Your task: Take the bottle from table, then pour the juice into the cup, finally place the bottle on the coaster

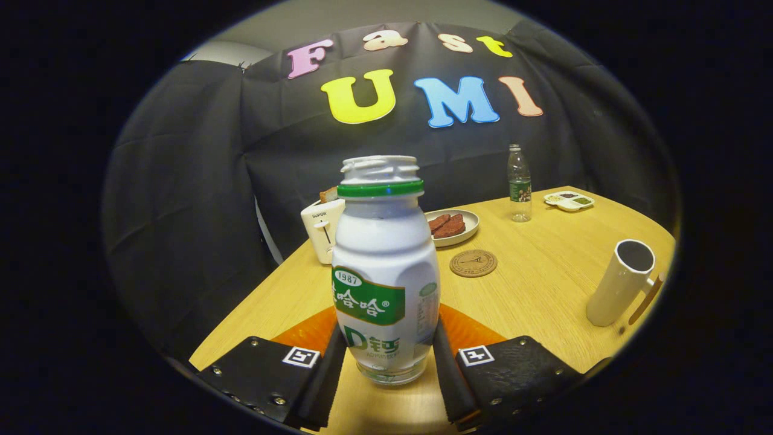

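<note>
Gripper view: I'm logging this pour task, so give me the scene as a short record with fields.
gripper: fingers pressed on both sides of the bottle's lower body
bottle: white, green ring at neck, uncapped, upright, between the fingers
cup: white mug beyond the fingers, to the right, upright
coaster: round, bare, beyond the bottle, in front of the plate
plate: holds brown slices
table: wooden
stage: bottle gripped, pouring not yet begun

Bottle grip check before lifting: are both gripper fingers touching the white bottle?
Touching. The gripper view shows the gripper with both fingers pressed against the lower sides of the white bottle, no gap visible.
</note>
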Tool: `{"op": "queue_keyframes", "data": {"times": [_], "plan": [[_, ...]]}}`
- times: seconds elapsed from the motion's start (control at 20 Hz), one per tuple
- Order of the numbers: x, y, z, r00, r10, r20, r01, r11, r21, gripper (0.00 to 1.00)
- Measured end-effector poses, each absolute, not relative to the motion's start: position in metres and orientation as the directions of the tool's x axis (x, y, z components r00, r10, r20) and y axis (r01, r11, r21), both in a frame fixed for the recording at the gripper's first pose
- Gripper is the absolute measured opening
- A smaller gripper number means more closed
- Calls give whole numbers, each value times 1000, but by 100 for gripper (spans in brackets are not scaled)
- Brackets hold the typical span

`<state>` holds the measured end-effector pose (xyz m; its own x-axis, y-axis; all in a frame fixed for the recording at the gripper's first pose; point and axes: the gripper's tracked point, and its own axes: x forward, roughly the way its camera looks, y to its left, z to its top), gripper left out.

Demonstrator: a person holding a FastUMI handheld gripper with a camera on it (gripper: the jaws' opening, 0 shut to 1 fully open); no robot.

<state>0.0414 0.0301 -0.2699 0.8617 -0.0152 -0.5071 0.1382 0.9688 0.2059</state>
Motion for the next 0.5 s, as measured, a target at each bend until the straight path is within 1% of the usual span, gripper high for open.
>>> {"op": "queue_keyframes", "data": {"times": [0.1, 0.3, 0.5], "plan": [[37, 14, -269, 857, -24, -514, 168, 957, 236, 69], [35, -13, -253, 875, -42, -481, 235, 908, 346, 69], [26, -35, -253, 870, -56, -489, 267, 888, 375, 69]]}}
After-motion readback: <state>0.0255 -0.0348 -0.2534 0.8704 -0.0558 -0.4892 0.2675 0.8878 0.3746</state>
